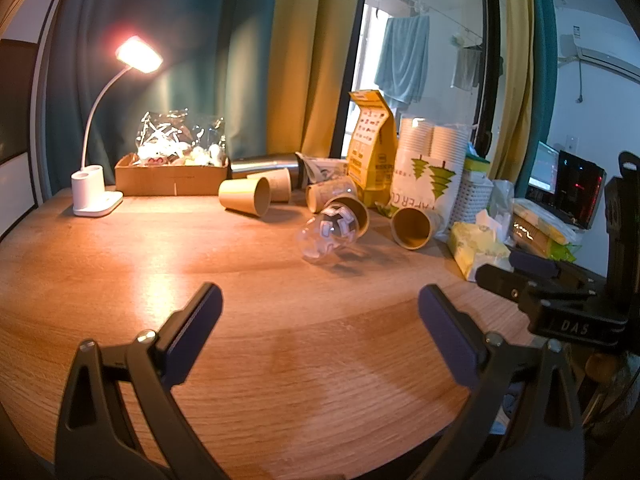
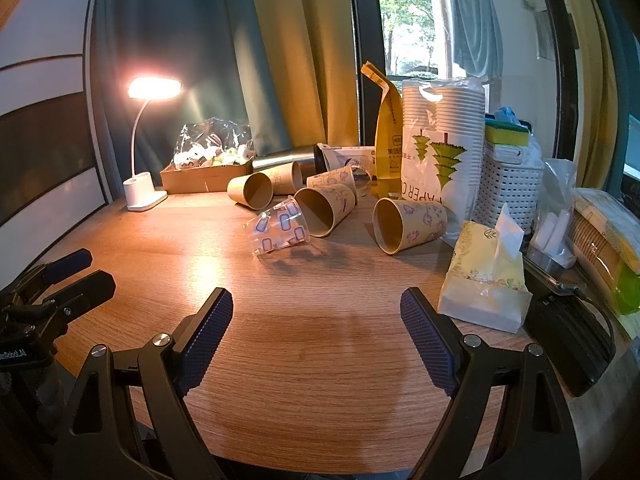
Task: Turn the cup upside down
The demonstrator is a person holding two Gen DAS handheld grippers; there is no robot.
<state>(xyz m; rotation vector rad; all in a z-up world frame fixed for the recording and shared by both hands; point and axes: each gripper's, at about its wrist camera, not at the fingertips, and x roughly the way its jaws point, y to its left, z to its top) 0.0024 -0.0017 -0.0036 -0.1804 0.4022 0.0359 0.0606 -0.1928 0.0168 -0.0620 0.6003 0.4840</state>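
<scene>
- The clear plastic cup, printed with small rectangular marks, lies on its side on the wooden table, at the front of a heap of toppled paper cups. It touches or nearly touches the brown cup behind it.
- Which end is its mouth I cannot tell for sure; in the right wrist view the wider end seems to point right, toward the paper cups.
- It looks thin-walled and very light, so it probably rolls or skids at a nudge and buckles under a hard squeeze. The smooth plastic may slip against the ribbed pads.
- A sensible hold is probably across the side wall near mid-height, with gentle pressure, leaving the rim free to set down on the table.
- The right gripper has its fingers spread wide and holds nothing; the cup lies ahead of the gap, somewhat left of centre, and apart from it.
- The left gripper also has its fingers wide apart and empty; in its view the cup sits ahead, roughly centred between the fingers, with bare table between.
- A tissue pack lies near the right gripper's right finger and could get in the way of a wide sweep.
</scene>
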